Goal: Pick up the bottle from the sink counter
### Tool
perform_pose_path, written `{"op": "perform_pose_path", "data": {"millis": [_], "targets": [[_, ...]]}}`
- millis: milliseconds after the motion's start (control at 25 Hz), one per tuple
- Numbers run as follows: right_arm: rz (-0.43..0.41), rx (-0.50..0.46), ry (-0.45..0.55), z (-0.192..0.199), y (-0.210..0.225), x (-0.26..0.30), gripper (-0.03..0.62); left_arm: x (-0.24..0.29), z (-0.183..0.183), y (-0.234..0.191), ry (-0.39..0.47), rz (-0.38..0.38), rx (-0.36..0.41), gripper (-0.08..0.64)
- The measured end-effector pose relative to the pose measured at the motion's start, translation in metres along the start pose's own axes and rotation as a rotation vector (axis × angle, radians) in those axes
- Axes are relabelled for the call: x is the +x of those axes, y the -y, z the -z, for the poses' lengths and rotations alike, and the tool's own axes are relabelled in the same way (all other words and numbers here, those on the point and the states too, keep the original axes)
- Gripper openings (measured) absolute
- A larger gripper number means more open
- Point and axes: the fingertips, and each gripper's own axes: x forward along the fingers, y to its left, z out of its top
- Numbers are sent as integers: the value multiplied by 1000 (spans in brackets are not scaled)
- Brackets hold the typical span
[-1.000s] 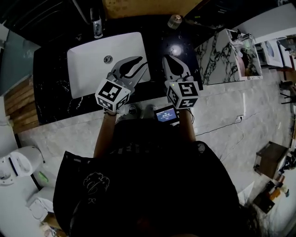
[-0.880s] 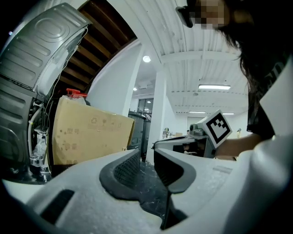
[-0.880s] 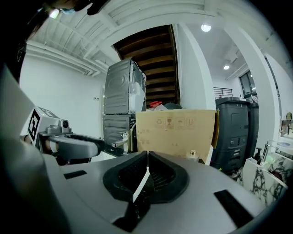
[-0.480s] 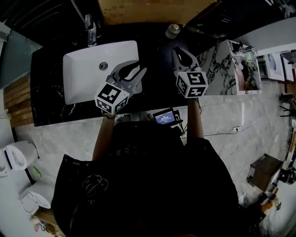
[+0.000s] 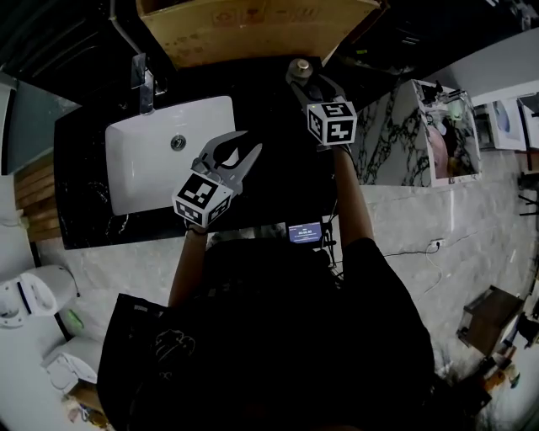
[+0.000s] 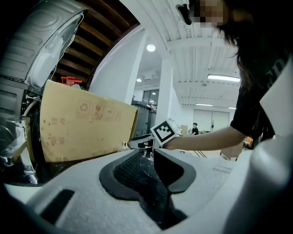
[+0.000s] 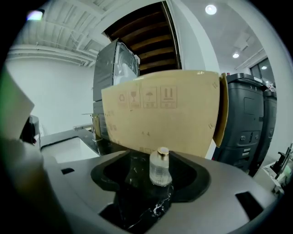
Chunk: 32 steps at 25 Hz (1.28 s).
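A small clear glass bottle [image 5: 299,66] with a gold cap stands upright at the back of the black marble counter [image 5: 278,189], just in front of a cardboard box [image 5: 253,25]. My right gripper [image 5: 303,84] reaches out to it. In the right gripper view the bottle [image 7: 160,167] stands between the jaws, which are opening, and the pads do not press on it. My left gripper [image 5: 238,150] hovers open and empty over the counter by the sink's right edge. In the left gripper view my left gripper [image 6: 149,157] looks toward the right gripper's marker cube [image 6: 165,132].
A white sink basin [image 5: 160,156] with a chrome faucet [image 5: 143,80] fills the counter's left half. The cardboard box [image 7: 160,114] rises right behind the bottle. A marbled white partition [image 5: 387,118] bounds the counter on the right. A black bin [image 7: 249,123] stands beside the box.
My right gripper has moved forward across the counter to the bottle, and its jaws have come apart around it. The left gripper has stayed near the sink's edge.
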Motion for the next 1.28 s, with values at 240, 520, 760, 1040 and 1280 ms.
{"op": "perform_pose_path", "data": {"millis": [240,520,760,1040,1280], "targets": [[11,-1,-119,43,30,50,307,14,10,-8,-34,-8,-15,107],[4,11,-178,59,39,90,322,18,23,-17,-63,-24,-37,107],[37,-41,-244,67,40,102,324,14,27,-23,-70,-39,-51,107],[18,-62,-240,66,37,100,322,2,29,-31,-76,-57,-55,107],[21,-106,-252,67,28,92,321,-9,26,-37,-66,-64,-49,107]]}}
